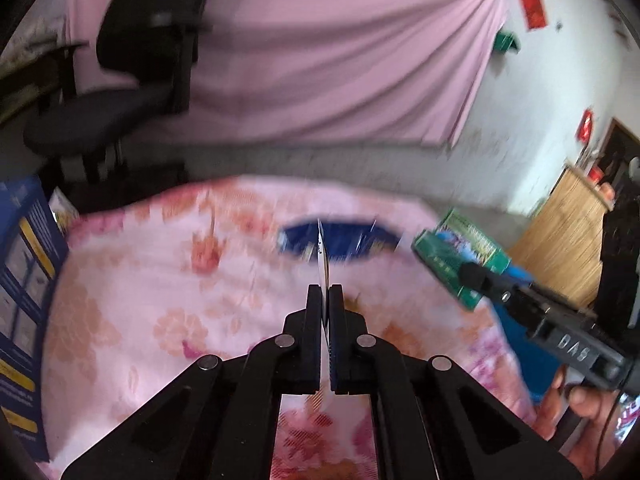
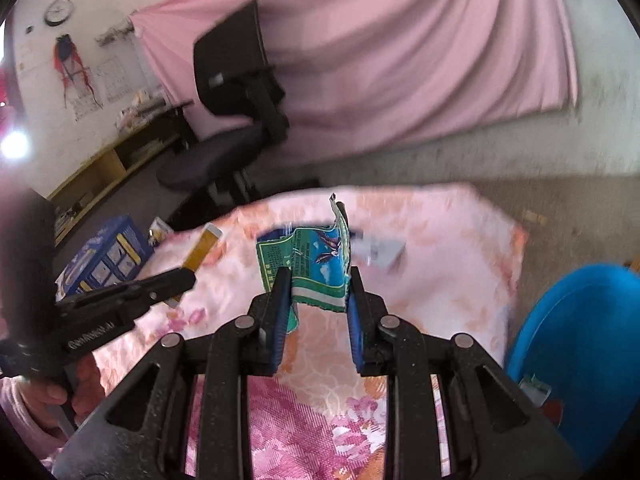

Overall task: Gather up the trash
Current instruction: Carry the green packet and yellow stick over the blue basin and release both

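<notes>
Two hand-held grippers, both loaded. Left hand-held gripper (image 1: 325, 292) is pinched nearly flat on a thin card-like wrapper (image 1: 322, 256), seen edge-on in the left wrist view; from the right wrist view the same piece looks yellowish w/ a white end (image 2: 202, 250). Right hand-held gripper (image 2: 316, 280) has its jaws partway apart w/ a green-and-blue packet (image 2: 310, 270) gripped between the blue pads (image 2: 354, 320), packet crumpled and sticking up. Both pieces are lifted off the bench, which is covered by a pink floral cloth (image 2: 440, 248). Step, as I read it: pick is done on both sides, carry-to-bin is in hand. Blue bin (image 2: 580, 328) sits low on the right, just beside the bench edge, some scraps already inside. Next move prob calls for swinging the right load over the bin rim and opening there, then bringing the left one across; the left has the longer way and would cross the right's path, so go one at a time. Thin card could slip or flutter on release, so get well over the opening first. More trash left on the cloth: a dark blue wrapper (image 1: 340, 240) and a greyish scrap (image 2: 382, 250), blurred, can't tell what exactly. Around: black office chair (image 2: 236, 100) and pink curtain (image 1: 320, 48) behind, blue printed box (image 2: 106, 256) off the left edge of the bench, wooden cabinet (image 1: 560, 236) far right. None of these are in the way.
</notes>
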The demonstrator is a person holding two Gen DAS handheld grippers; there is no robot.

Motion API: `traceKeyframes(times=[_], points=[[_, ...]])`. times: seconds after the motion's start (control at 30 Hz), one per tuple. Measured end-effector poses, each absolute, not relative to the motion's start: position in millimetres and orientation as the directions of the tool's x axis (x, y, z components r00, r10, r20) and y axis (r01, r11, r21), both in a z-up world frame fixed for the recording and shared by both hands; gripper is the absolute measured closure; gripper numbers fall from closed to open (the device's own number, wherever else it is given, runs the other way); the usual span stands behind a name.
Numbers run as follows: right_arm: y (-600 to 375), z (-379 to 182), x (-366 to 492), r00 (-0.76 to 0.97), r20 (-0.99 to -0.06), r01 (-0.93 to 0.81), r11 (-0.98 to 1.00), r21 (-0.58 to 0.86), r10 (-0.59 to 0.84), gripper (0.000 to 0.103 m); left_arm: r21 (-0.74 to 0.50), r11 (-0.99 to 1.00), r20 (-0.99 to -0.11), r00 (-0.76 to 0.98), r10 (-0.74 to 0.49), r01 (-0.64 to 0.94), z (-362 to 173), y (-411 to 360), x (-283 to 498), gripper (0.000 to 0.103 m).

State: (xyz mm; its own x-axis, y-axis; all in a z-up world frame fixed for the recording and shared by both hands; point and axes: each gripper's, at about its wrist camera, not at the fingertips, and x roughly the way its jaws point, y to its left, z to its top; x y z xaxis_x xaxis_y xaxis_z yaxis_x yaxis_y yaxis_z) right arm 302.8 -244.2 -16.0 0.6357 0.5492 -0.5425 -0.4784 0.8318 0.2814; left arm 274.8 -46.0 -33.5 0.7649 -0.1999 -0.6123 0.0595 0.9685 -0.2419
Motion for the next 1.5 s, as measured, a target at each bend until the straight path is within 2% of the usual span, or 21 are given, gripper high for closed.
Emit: traceKeyframes(times=[0.27,0.43,0.63,0.7,0.87,1.07,1.23,1.5], points=[[-262,31,263,0.836,-0.271,-0.45,0.879,0.159,0.477,0.048,-0.153,0.977,-0.351,0.915,-0.196,0.151,28,-74,249,0.102],[-284,55,232,0.931,-0.081,-0.349,0.933,0.093,0.356,0.048,-0.112,0.965,-0.23,0.939,-0.256,0.236,55,-98,237,0.102],[-315,76,198,0.973,0.084,-0.218,0.974,0.058,0.213,0.048,-0.062,0.918,-0.148,0.906,-0.395,0.391,84,-127,232,0.102],[-322,80,191,0.979,0.105,-0.182,0.982,0.058,0.175,0.047,-0.046,0.907,-0.136,0.897,-0.421,0.418,89,-139,232,0.102],[-352,78,188,0.995,0.056,-0.086,0.991,0.102,0.08,0.047,-0.032,0.877,-0.148,0.865,-0.479,0.48,92,-177,229,0.102],[-389,68,198,0.996,-0.085,0.031,0.984,0.174,-0.016,0.047,-0.071,0.82,-0.257,0.784,-0.566,0.568,82,-225,247,0.102],[-415,50,210,0.976,-0.216,0.092,0.97,0.225,-0.042,0.047,-0.122,0.793,-0.342,0.725,-0.598,0.597,77,-254,268,0.102],[-442,28,226,0.945,-0.323,0.15,0.949,0.279,-0.054,0.047,-0.202,0.758,-0.456,0.625,-0.634,0.621,59,-288,290,0.102]])
